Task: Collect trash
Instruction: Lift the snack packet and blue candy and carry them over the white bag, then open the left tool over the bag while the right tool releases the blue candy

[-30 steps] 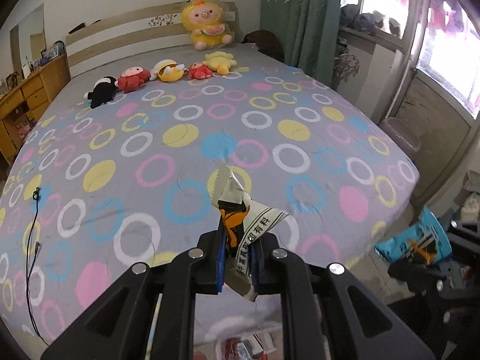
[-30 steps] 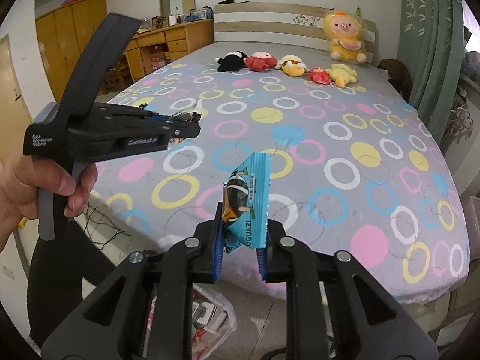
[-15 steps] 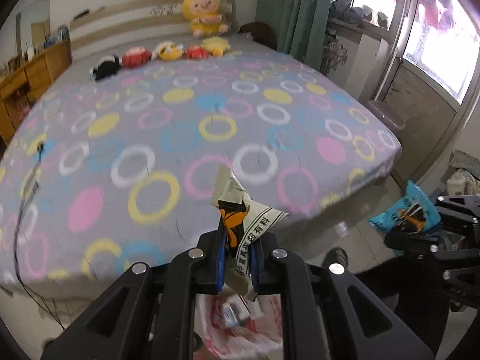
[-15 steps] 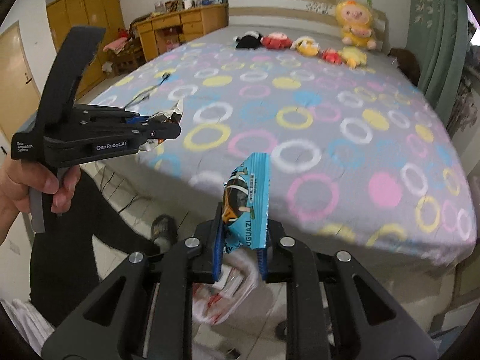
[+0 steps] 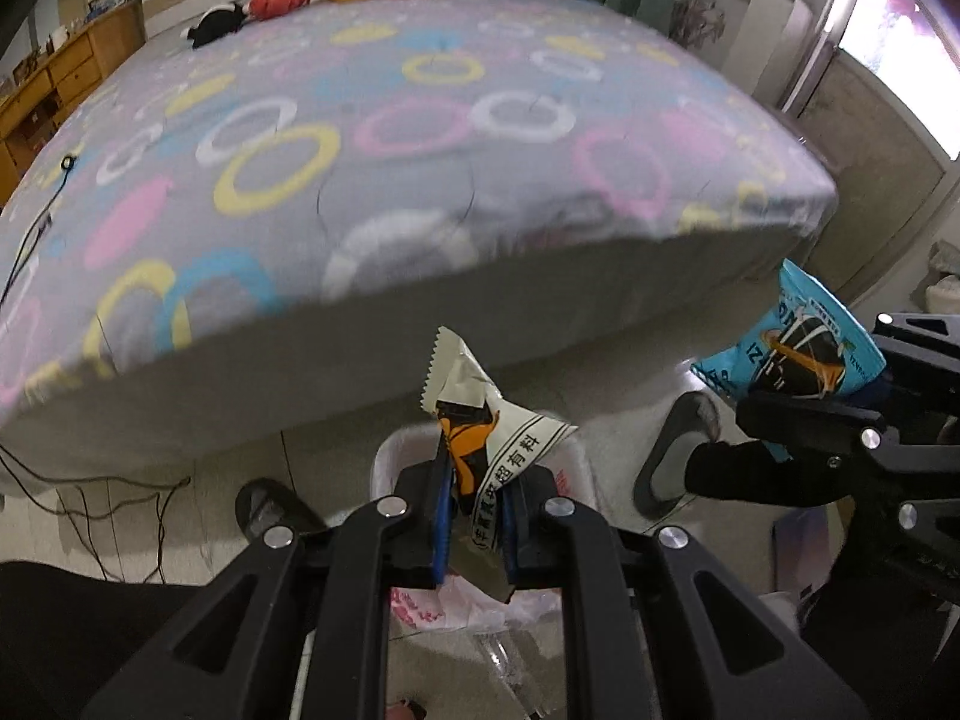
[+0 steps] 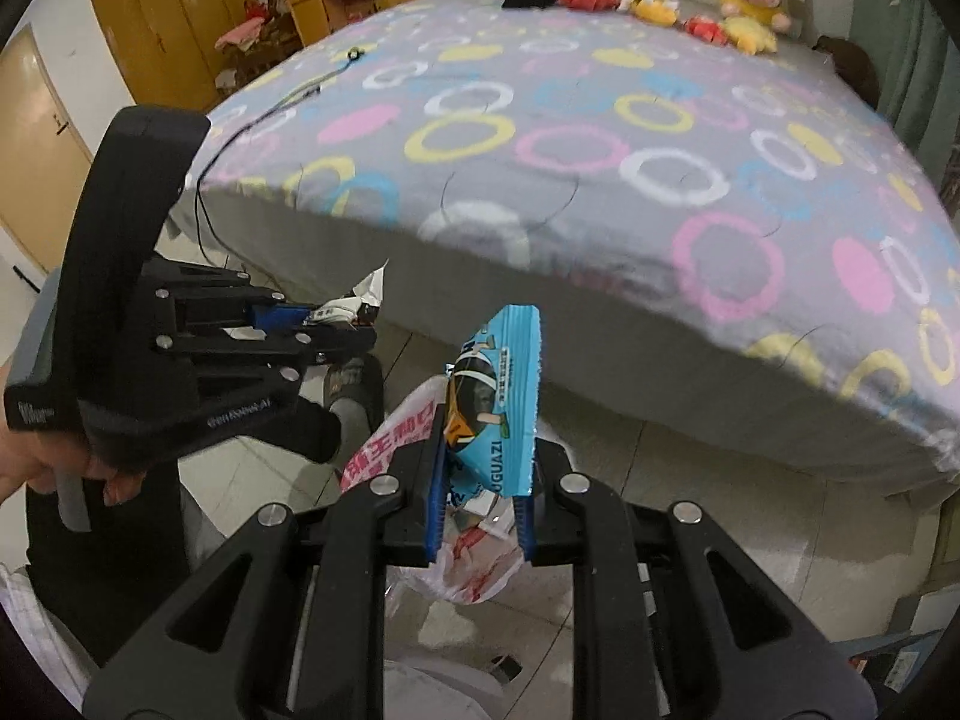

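Note:
My left gripper (image 5: 474, 480) is shut on a cream and orange snack wrapper (image 5: 480, 414) and holds it above a white plastic trash bag with red print (image 5: 420, 606) on the floor. My right gripper (image 6: 483, 480) is shut on a blue snack packet (image 6: 498, 402) above the same bag (image 6: 396, 444). In the left wrist view the right gripper (image 5: 840, 420) with the blue packet (image 5: 798, 342) is at the right. In the right wrist view the left gripper (image 6: 354, 330) is at the left with its wrapper (image 6: 360, 300).
A bed (image 5: 372, 138) with a grey sheet of coloured rings fills the upper view, plush toys (image 6: 654, 0) along its headboard. A black cable (image 5: 42, 216) hangs over its left edge. The person's shoes (image 5: 678, 450) stand on the tiled floor beside the bag. Wooden cabinets (image 6: 180, 12) stand at the left.
Both grippers have dropped from bed height toward the floor and tilted down. The trash bag has come into view below each gripper. Both still hold their wrappers.

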